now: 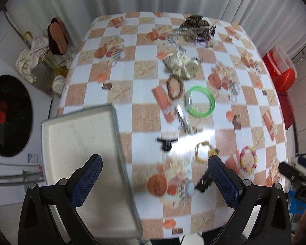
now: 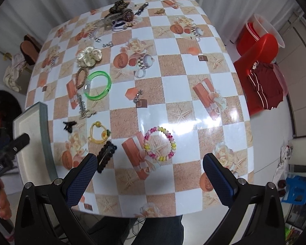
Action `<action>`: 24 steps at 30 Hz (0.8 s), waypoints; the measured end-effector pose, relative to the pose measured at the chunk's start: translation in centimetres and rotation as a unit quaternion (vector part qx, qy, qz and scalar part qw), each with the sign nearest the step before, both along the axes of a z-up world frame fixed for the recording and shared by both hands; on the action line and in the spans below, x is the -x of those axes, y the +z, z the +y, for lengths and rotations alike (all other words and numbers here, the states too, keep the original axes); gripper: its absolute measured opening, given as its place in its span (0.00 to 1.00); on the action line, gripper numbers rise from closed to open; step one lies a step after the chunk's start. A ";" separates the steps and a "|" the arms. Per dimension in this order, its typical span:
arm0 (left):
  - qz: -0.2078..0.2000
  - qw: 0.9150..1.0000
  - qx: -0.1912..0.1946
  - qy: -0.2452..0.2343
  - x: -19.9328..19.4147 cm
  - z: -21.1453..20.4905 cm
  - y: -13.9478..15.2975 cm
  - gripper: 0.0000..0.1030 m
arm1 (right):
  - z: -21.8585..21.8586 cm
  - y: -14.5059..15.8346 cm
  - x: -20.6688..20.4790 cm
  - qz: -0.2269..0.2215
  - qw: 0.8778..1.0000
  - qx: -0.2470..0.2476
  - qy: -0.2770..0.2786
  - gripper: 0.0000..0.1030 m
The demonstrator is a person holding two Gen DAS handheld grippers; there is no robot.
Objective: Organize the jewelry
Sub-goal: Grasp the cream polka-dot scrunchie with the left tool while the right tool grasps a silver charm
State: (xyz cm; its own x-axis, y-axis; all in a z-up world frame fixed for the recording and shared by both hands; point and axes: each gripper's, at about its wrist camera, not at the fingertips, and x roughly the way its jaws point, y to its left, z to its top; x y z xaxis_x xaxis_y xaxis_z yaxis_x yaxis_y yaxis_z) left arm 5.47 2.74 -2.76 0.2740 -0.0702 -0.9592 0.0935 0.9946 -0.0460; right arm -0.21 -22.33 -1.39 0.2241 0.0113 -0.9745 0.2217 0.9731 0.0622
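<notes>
Jewelry lies scattered on a checkered tablecloth. A pink and yellow bead bracelet (image 2: 159,144) (image 1: 248,159) lies near the front, a little ahead of my open right gripper (image 2: 150,161). A dark beaded hair clip (image 2: 106,155) (image 1: 204,180) lies by its left finger. Further off are a yellow hair tie (image 2: 98,133) (image 1: 204,151), a small black clip (image 2: 69,125) (image 1: 166,141), a green bangle (image 2: 98,85) (image 1: 201,101), a brown woven ring (image 2: 81,78) (image 1: 175,86) and a cream scrunchie (image 2: 89,56) (image 1: 180,64). My open left gripper (image 1: 155,165) hovers over the edge of an empty white tray (image 1: 77,134) (image 2: 30,122).
A heap of clips, chains and hair ties (image 2: 120,18) (image 1: 195,30) sits at the table's far side. A red chair with dark red cloth (image 2: 261,81) stands to the right. A washing machine door (image 1: 10,114) and a rack with cloths (image 1: 36,59) are on the left.
</notes>
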 end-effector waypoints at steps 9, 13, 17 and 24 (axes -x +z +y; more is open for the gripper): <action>-0.022 0.999 0.014 -0.023 -5.8 -1.2 -2.5 0.93 | 0.6 -3.3 -3.2 0.001 0.999 -0.001 -0.035 1.00; -0.014 1.000 0.017 -0.015 -7.9 -2.0 -4.6 0.92 | 0.3 -5.8 -4.8 0.002 0.999 0.007 -0.032 1.00; -0.011 1.000 0.022 -0.013 -10.2 -3.1 -6.5 0.92 | 0.3 -8.3 -6.7 0.006 1.000 0.011 -0.026 0.96; -0.016 0.999 0.035 0.013 -14.7 -4.9 -8.8 0.92 | 0.7 -11.3 -9.4 -0.002 1.000 0.017 0.001 0.83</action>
State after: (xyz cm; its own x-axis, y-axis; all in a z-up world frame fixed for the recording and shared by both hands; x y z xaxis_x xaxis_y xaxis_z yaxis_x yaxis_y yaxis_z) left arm 20.19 -2.20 -11.55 0.3063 -0.1284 -0.9432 0.0702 0.9912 -0.1122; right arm 9.21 -21.66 -12.71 0.2289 -0.0215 -0.9732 0.2188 0.9753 0.0299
